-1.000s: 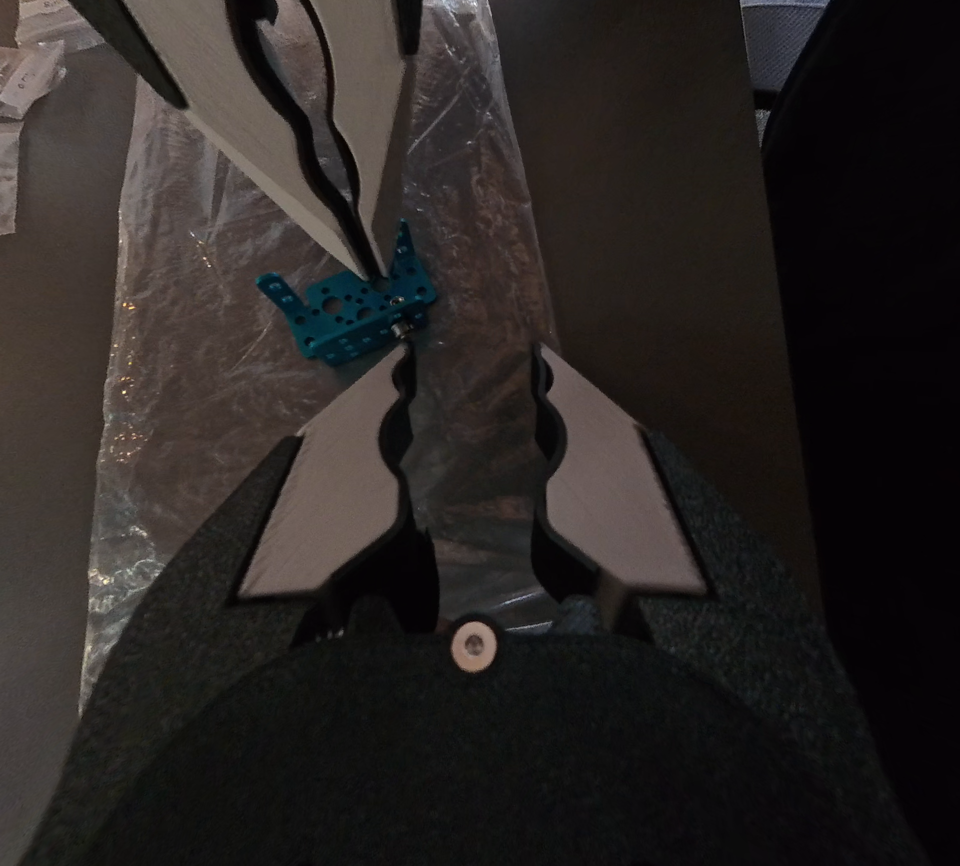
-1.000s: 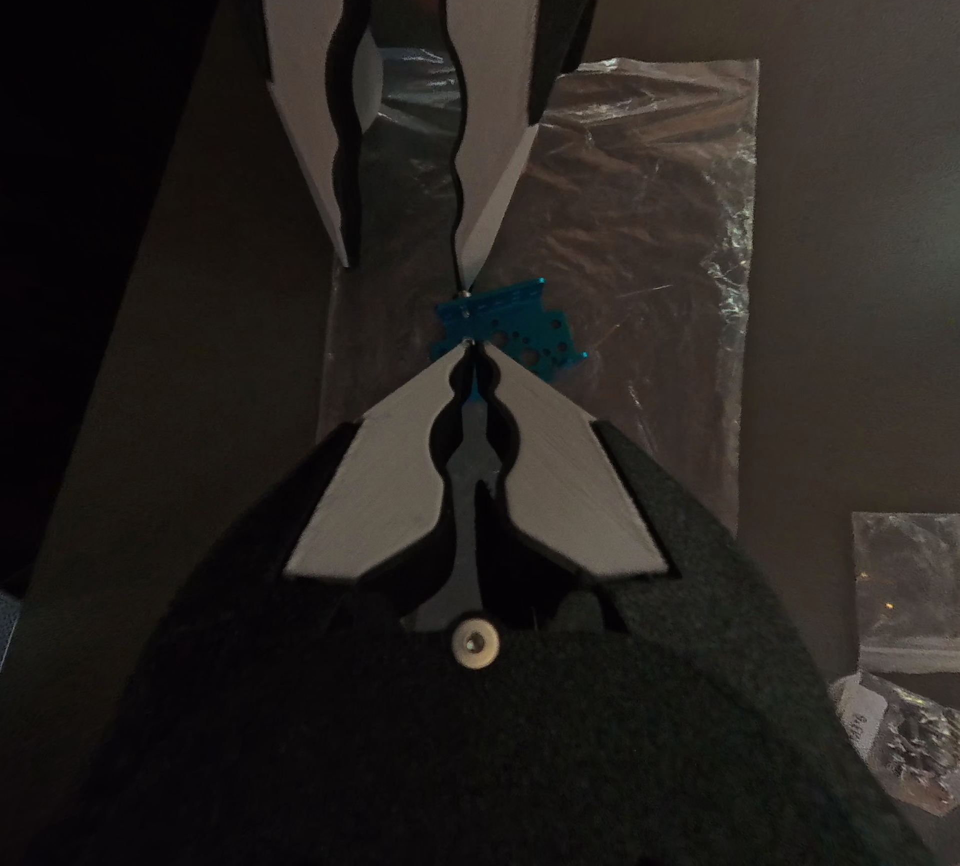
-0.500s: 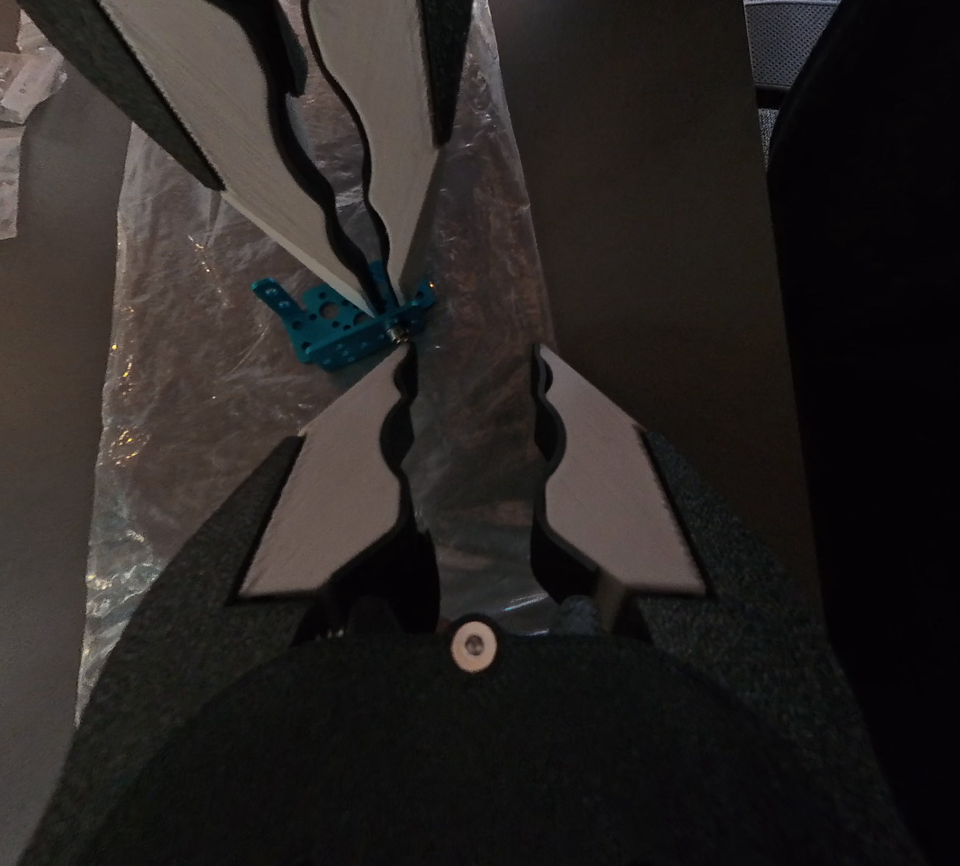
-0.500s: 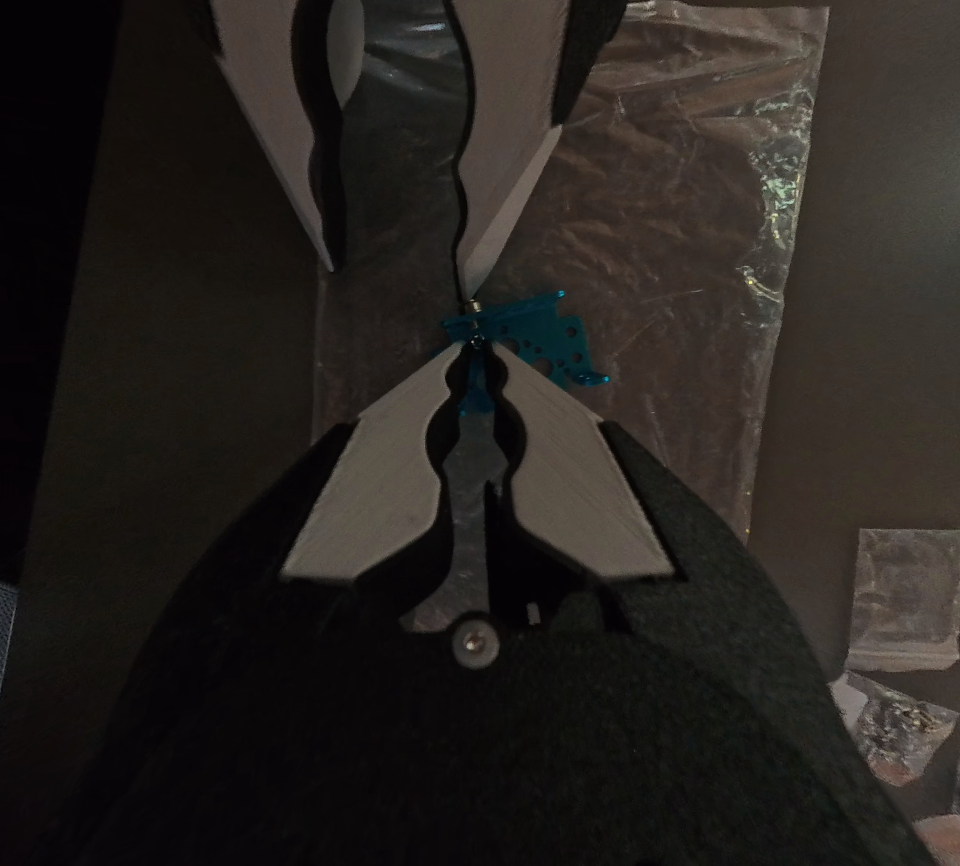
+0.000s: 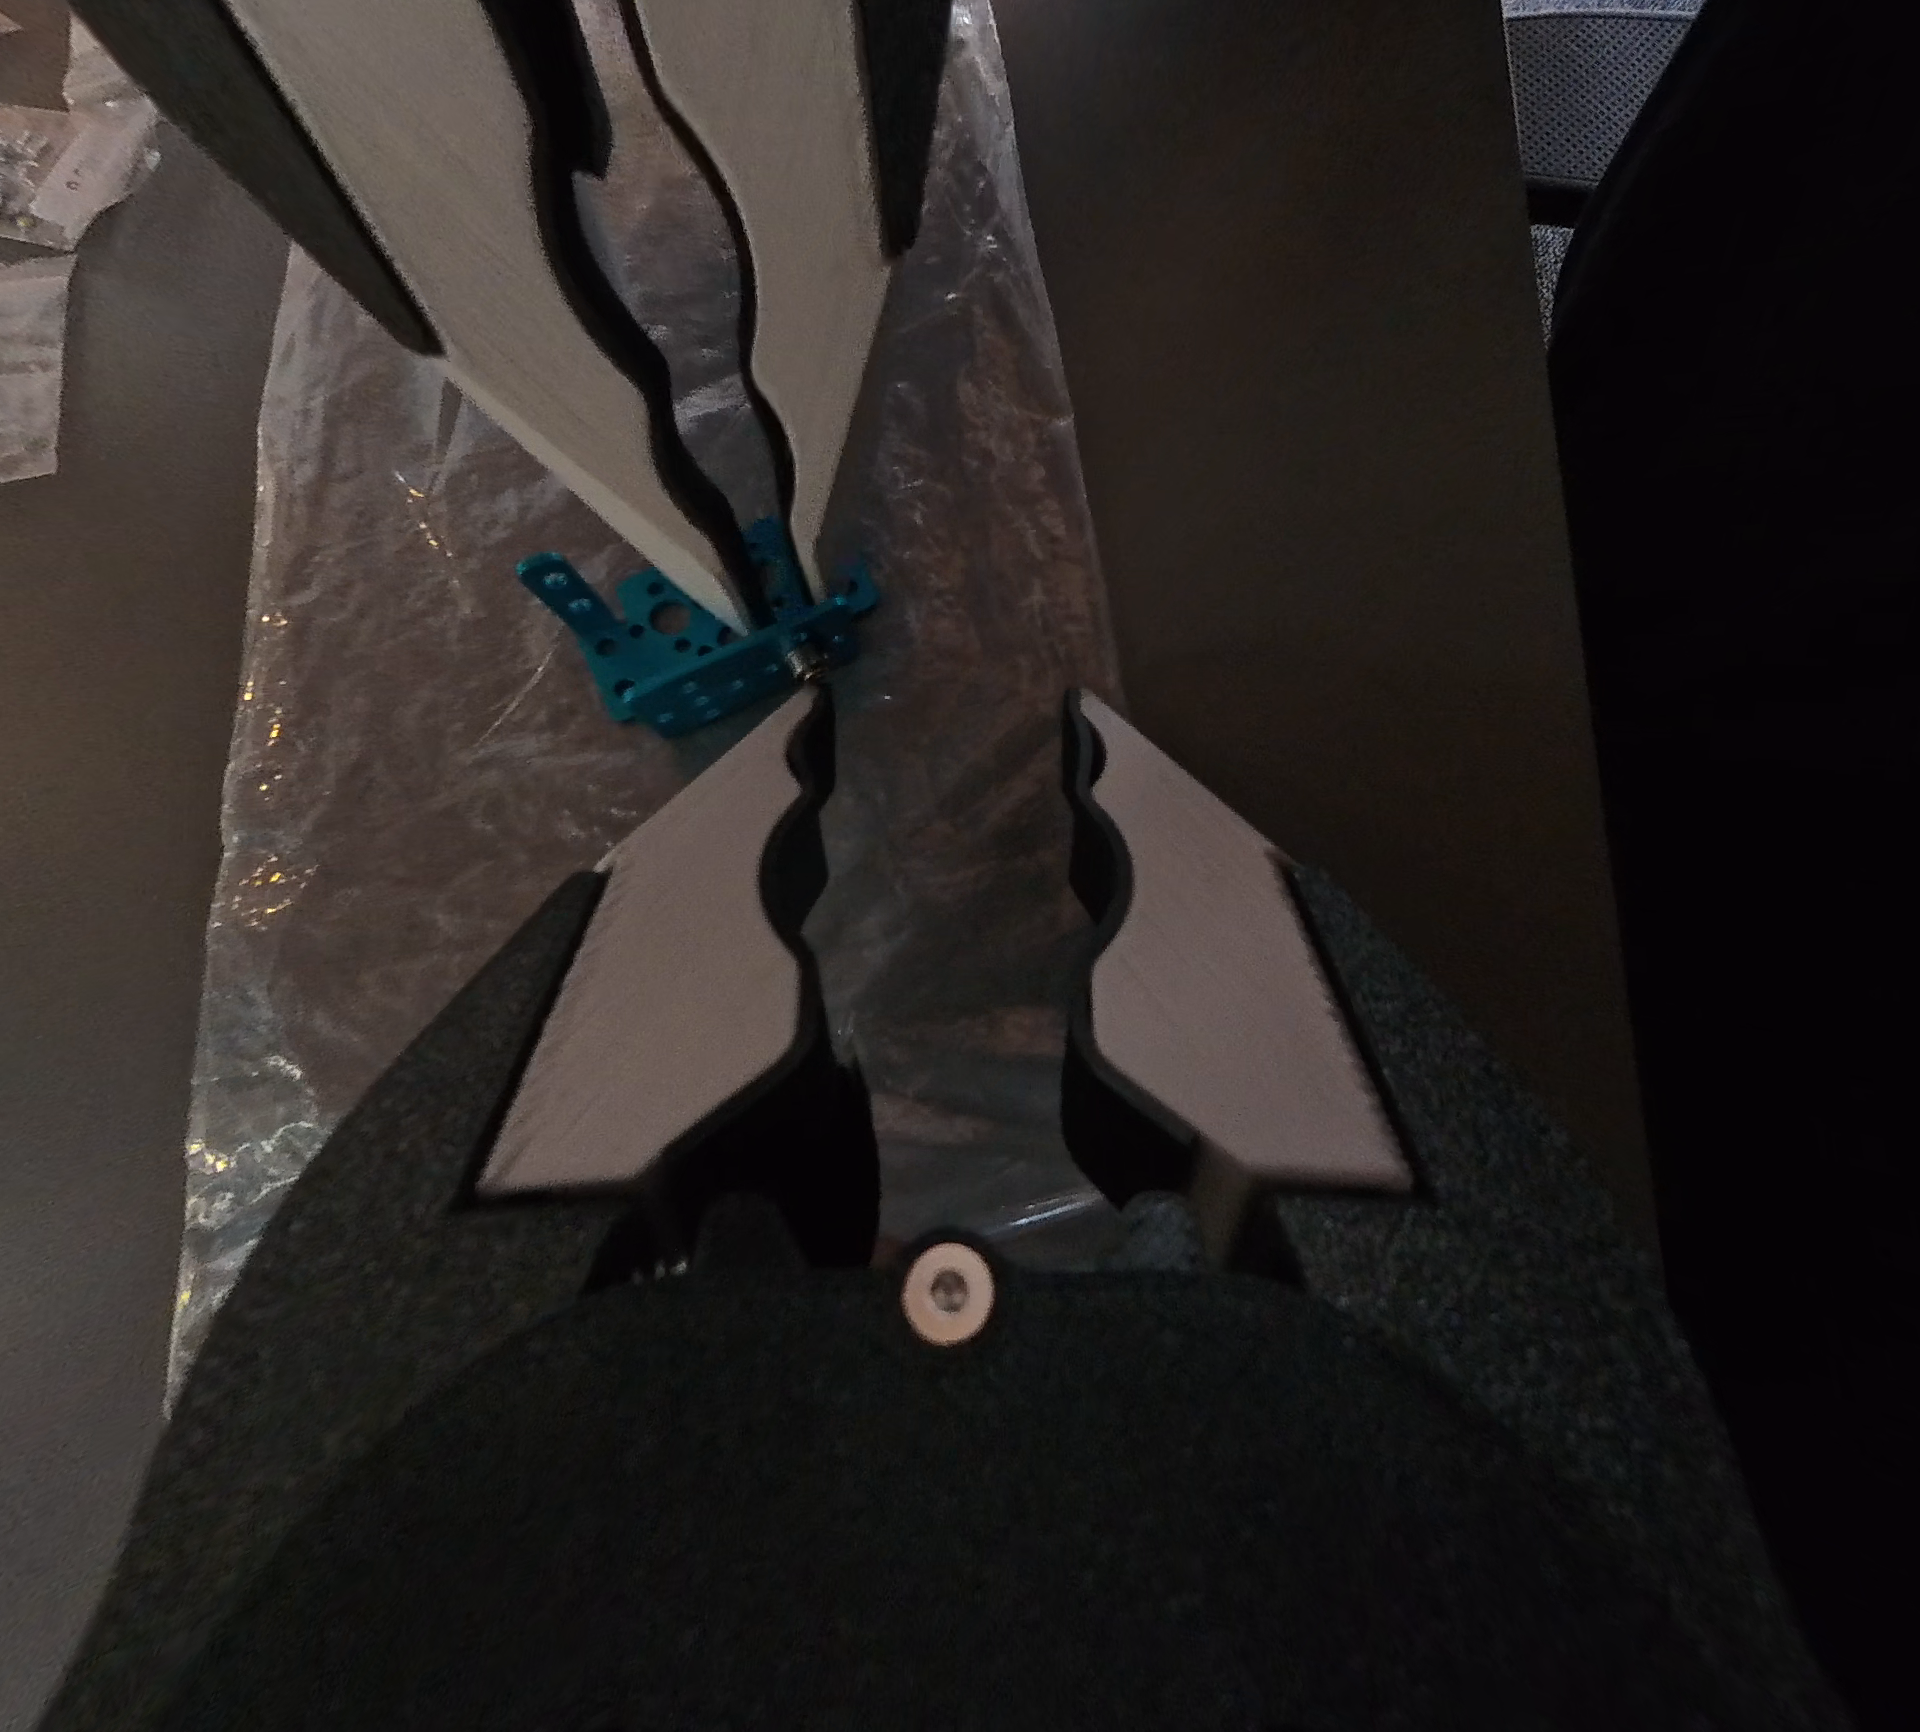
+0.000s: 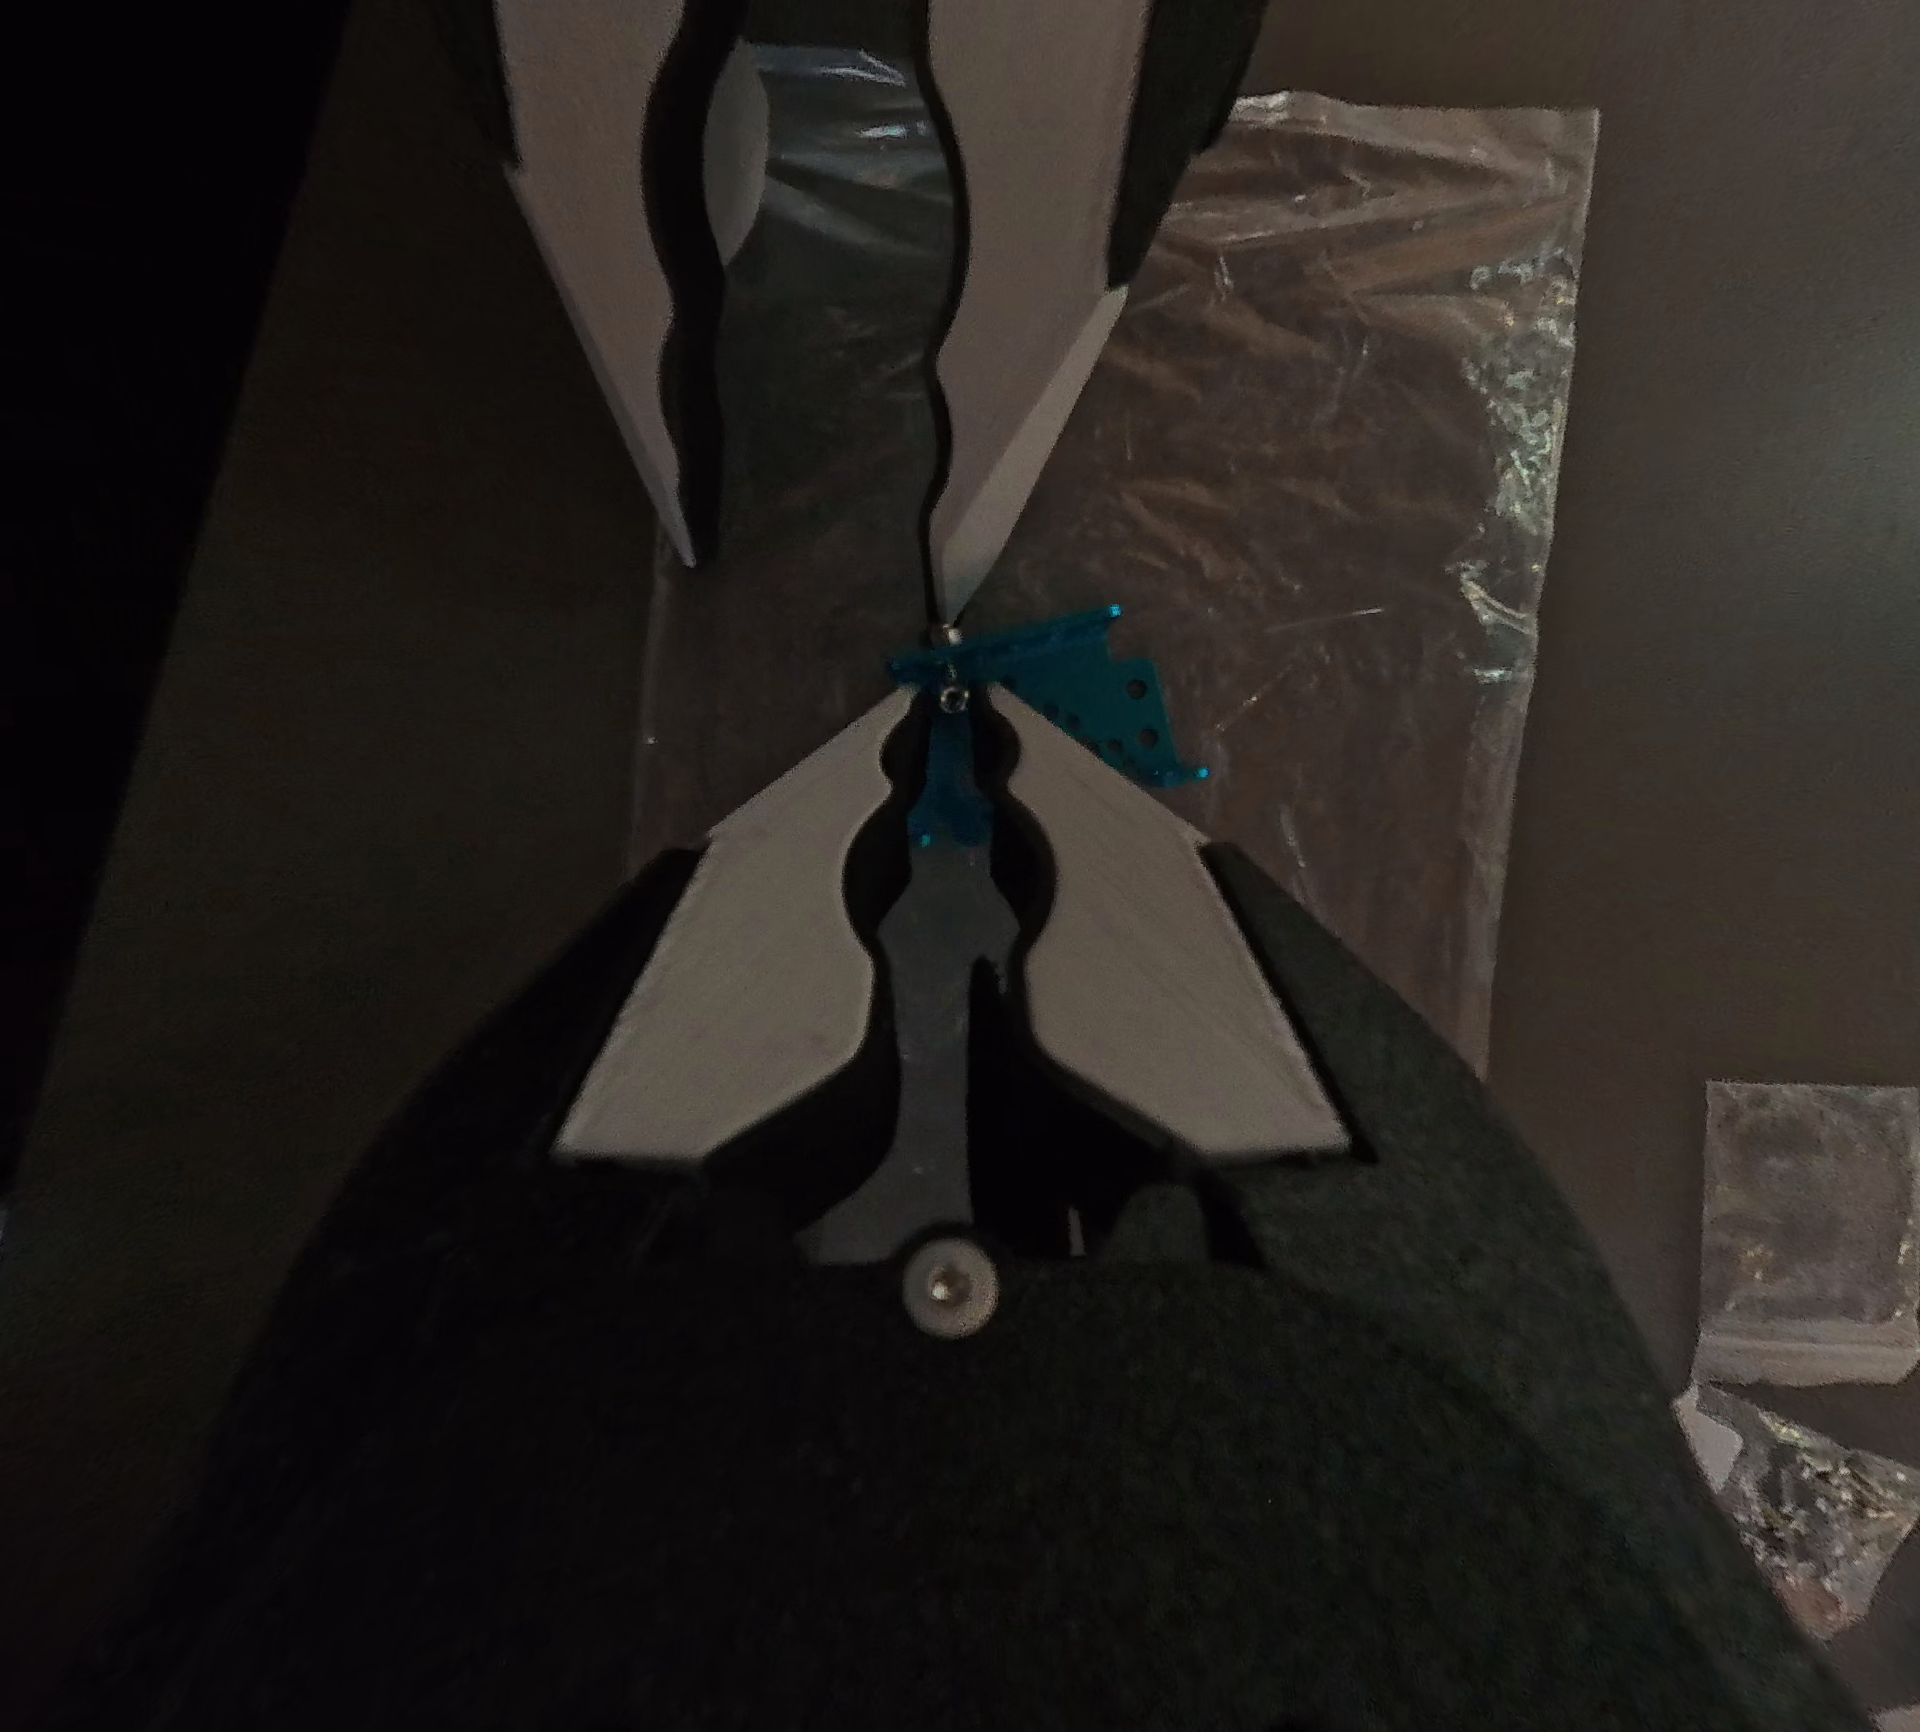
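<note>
A dim brown table (image 5: 1247, 332) is seen under both cameras, with a flat clear plastic bag (image 5: 416, 747) spread on it. The right gripper (image 6: 948, 726) is drawn almost shut, and an upstanding tab of a blue perforated bracket (image 6: 1091, 674) is pinched between its tips. The left gripper (image 5: 940, 706) is held wide open with nothing in it; one of its fingertips (image 5: 805, 716) is set just beside, perhaps touching, a small silver screw (image 5: 805, 666) on the bracket's near edge, while the other stands well apart over the bag. The bracket is thus placed between the two opposed grippers, above the middle of the bag; whether it rests on the plastic cannot be told. Several small bags of parts (image 6: 1808, 1267) are left near the table's edge.
</note>
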`<state>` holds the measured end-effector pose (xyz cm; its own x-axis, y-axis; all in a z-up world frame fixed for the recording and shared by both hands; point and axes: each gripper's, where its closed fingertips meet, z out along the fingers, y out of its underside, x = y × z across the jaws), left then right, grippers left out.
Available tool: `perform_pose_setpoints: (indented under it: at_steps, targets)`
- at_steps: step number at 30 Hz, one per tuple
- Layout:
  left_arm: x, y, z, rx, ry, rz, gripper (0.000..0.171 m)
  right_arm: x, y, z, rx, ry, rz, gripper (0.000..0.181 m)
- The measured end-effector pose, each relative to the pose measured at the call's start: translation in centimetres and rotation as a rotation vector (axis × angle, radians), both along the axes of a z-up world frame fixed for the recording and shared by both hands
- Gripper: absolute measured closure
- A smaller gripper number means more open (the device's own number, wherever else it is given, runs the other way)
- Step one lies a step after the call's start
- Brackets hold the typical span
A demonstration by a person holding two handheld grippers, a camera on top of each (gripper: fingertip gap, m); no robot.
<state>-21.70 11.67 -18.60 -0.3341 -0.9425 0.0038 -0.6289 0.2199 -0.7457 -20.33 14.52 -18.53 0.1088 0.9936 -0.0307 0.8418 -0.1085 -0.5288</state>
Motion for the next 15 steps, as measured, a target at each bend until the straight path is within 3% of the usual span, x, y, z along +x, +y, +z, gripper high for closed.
perform_pose_setpoints:
  at_steps: [15]
  targets:
    - [0.01,-0.11,0.02,0.006,-0.004,-0.003,0.128,-0.12,-0.07,-0.53,-0.048,0.036,-0.009,0.177]
